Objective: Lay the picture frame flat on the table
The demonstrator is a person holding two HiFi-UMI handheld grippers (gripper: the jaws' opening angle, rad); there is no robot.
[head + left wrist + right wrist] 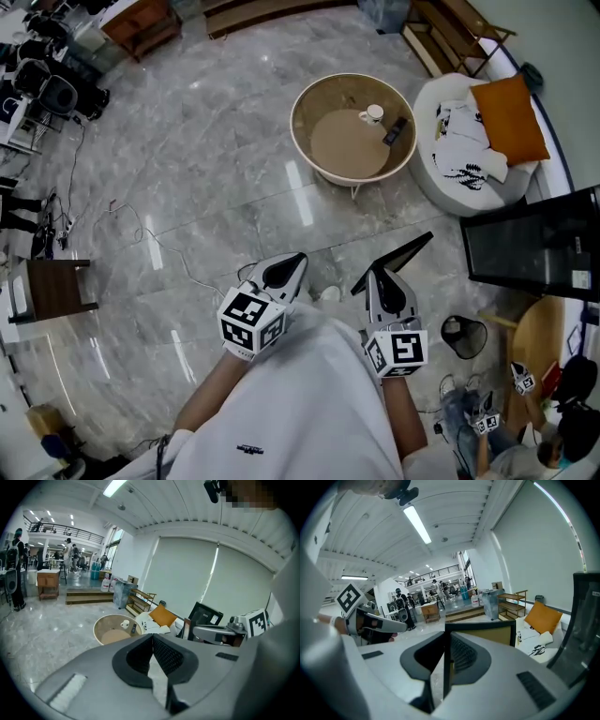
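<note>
Black picture frame (408, 251) tight between fingers of right gripper (446, 639); fingers of left gripper (152, 638) together, empty.

Finishes and materials
Floor (206, 169): glossy grey veined stone. Right claw (446, 637): smooth matt grey plastic, pads (461, 654) ribbed black. Picture frame (487, 634): matt black edge, tan board panel. Cushion (509, 117): orange cloth.

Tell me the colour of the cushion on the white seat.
Orange; the cushion shows best in the head view.
</note>
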